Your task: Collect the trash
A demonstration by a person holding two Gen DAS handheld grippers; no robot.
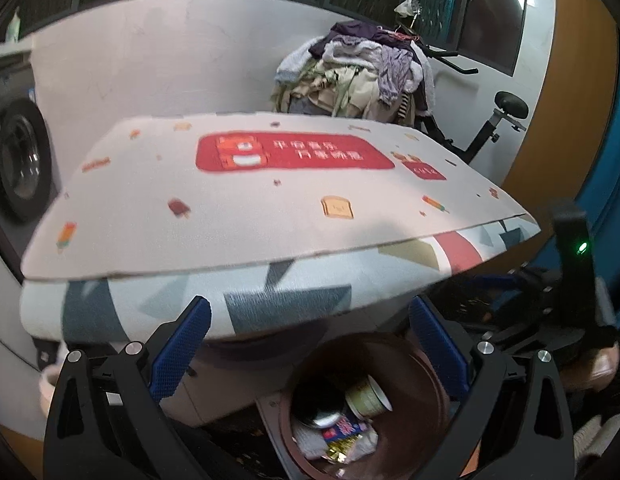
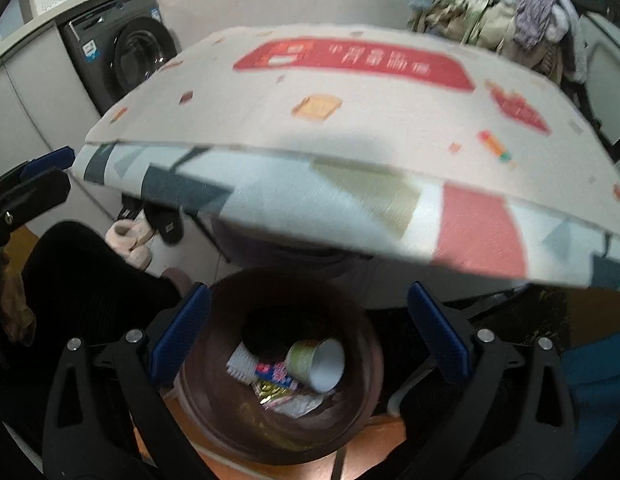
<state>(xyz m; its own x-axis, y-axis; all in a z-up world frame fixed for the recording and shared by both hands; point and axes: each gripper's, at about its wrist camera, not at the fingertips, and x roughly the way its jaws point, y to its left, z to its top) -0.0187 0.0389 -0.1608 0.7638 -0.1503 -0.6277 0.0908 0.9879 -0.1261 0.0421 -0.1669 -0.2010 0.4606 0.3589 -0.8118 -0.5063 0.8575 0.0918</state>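
Right claw [image 2: 308, 332] is spread wide with nothing in it, hanging over the brown trash bin [image 2: 362, 384] on the floor just under the bench [image 2: 350, 128] edge. Inside the bin there's a paper cup [image 2: 318, 362] on its side plus some snack wrappers [image 2: 275, 380]. Left claw [image 1: 310, 344] is spread and empty too, beside the bin.

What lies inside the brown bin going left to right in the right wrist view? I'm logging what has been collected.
White ribbed plastic piece → red-and-blue printed wrapper → pale green paper cup lying on its side, all inside the round brown trash bin. The gold foil and white wrapper below overlap the others, so they are left out.
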